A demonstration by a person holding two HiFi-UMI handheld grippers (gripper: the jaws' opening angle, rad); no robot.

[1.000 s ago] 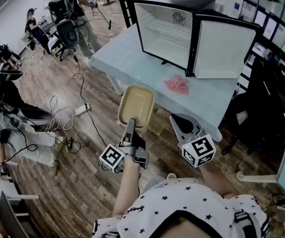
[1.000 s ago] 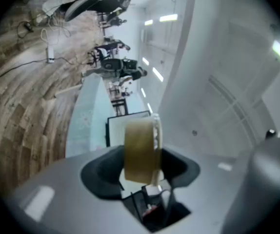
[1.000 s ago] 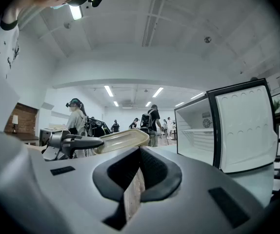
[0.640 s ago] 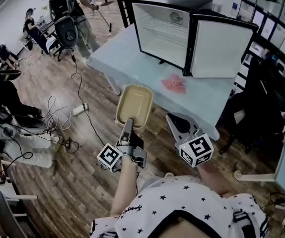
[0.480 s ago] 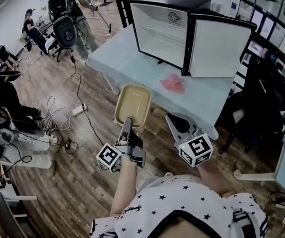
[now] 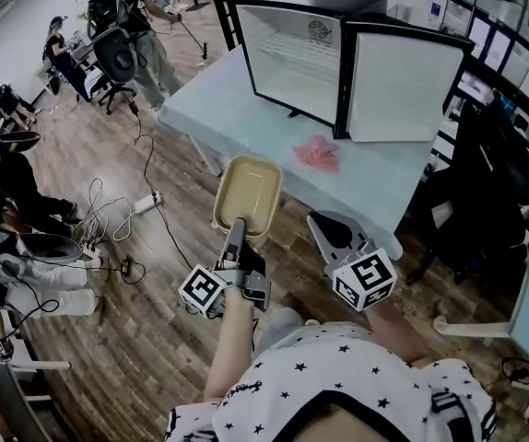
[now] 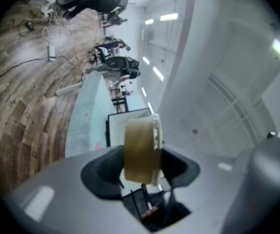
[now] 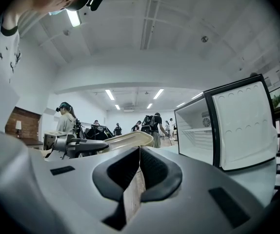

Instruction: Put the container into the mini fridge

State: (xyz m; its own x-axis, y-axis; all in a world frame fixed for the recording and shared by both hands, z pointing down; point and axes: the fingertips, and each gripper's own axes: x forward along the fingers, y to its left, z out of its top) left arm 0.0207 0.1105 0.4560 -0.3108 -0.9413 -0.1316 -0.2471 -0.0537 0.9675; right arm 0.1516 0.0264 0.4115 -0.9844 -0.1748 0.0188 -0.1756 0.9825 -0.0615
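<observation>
Little has moved: both arms still reach forward. The left tongs (image 6: 238, 228) grip the container (image 6: 249, 191) by its near rim. The right tongs (image 6: 324, 226), beside them, are closed, empty. The open fridge (image 6: 292, 49) stands ahead.

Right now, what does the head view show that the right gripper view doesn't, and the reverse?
Head view only: the pink cloth lying on the table near the mini fridge, and the empty inside of the beige container. Right gripper view only: the right claw with its jaws together, nothing between them, and the ceiling lights. Both: the fridge with its door open, and the container held by the left claw.
</observation>
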